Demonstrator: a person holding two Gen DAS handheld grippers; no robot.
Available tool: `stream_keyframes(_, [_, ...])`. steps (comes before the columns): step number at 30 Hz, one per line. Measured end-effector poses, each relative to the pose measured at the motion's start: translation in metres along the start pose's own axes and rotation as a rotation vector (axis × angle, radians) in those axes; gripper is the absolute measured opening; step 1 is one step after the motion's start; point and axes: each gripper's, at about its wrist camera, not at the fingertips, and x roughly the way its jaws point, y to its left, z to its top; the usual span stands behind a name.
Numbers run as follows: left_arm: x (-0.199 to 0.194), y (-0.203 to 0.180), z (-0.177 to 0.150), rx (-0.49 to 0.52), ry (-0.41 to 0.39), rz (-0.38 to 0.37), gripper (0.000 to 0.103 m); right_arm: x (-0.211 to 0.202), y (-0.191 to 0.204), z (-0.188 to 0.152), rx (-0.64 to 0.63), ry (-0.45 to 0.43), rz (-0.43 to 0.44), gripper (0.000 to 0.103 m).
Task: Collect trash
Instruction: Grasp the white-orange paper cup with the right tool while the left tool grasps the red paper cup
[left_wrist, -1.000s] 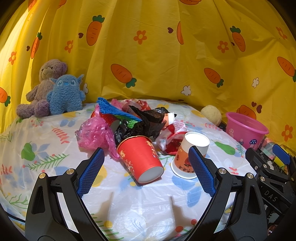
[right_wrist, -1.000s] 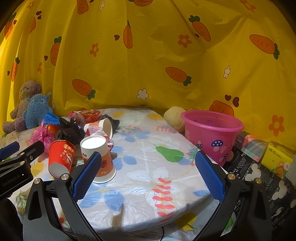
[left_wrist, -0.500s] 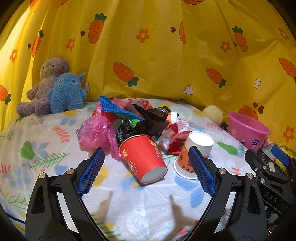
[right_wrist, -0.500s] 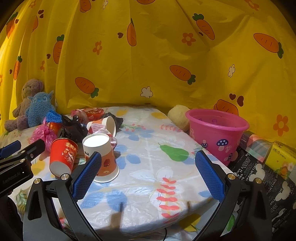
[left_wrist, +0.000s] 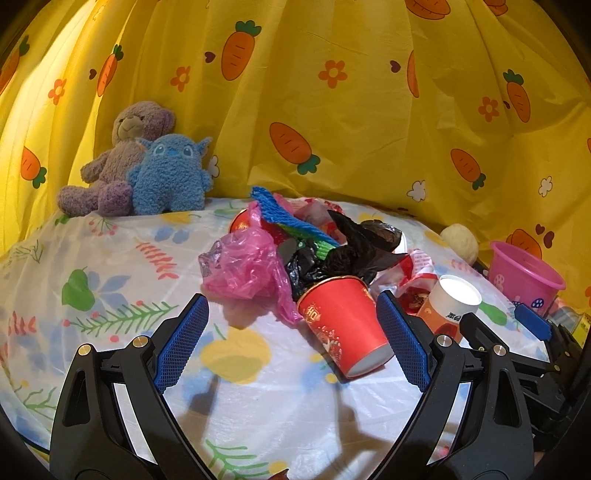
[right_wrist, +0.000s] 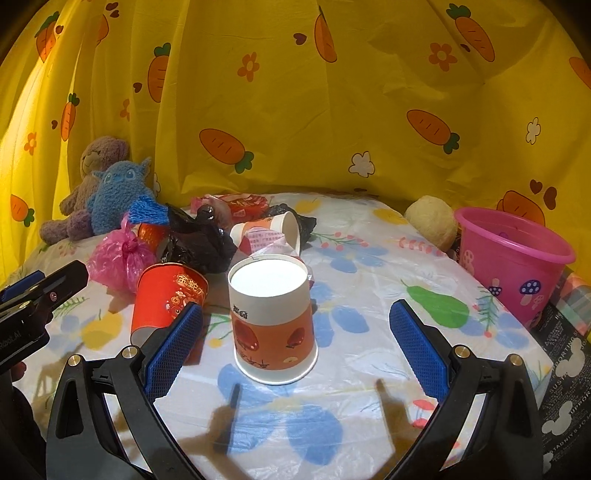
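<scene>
A trash pile lies mid-table: a red paper cup (left_wrist: 343, 325) on its side, a pink plastic bag (left_wrist: 247, 269), a black bag (left_wrist: 343, 251), blue foam netting (left_wrist: 284, 214) and wrappers. An orange-and-white cup (right_wrist: 271, 317) stands upside down, a little ahead of my right gripper (right_wrist: 295, 343), which is open and empty. The red cup (right_wrist: 168, 295) lies to its left. My left gripper (left_wrist: 291, 347) is open and empty, the red cup just ahead between its fingertips. A pink bucket (right_wrist: 513, 262) stands at the table's right edge.
Two plush toys (left_wrist: 147, 170) sit at the back left against the yellow carrot curtain (left_wrist: 332, 110). A beige ball (right_wrist: 430, 219) lies beside the bucket. Boxes (right_wrist: 569, 354) sit off the right edge. Another cup (right_wrist: 269, 229) lies tipped behind the pile.
Both grippers have moved forward and left toward the pile. The upside-down cup now lies in the middle of the right wrist view, and the red cup sits nearer the left gripper's right finger.
</scene>
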Motion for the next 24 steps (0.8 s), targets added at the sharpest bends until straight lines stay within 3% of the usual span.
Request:
stream_keyframes(6, [0.009,-0.001,-0.001,0.007,0.018,0.006,0.090,0.024,0.007,0.005,-0.018,0.029,0.013,0.088])
stream_keyframes(11, [0.018,-0.007,-0.003,0.019,0.037,0.002,0.090,0.038,0.003,0.004,-0.003,0.073,0.028,0.070])
stream_keyframes(13, [0.021,-0.010,-0.004,0.022,0.047,-0.004,0.090,0.041,0.003,0.002,-0.010,0.080,0.039,0.057])
stream_keyframes(24, [0.050,-0.039,-0.008,0.050,0.145,-0.050,0.089,0.015,-0.019,0.003,0.010,0.006,0.035,0.057])
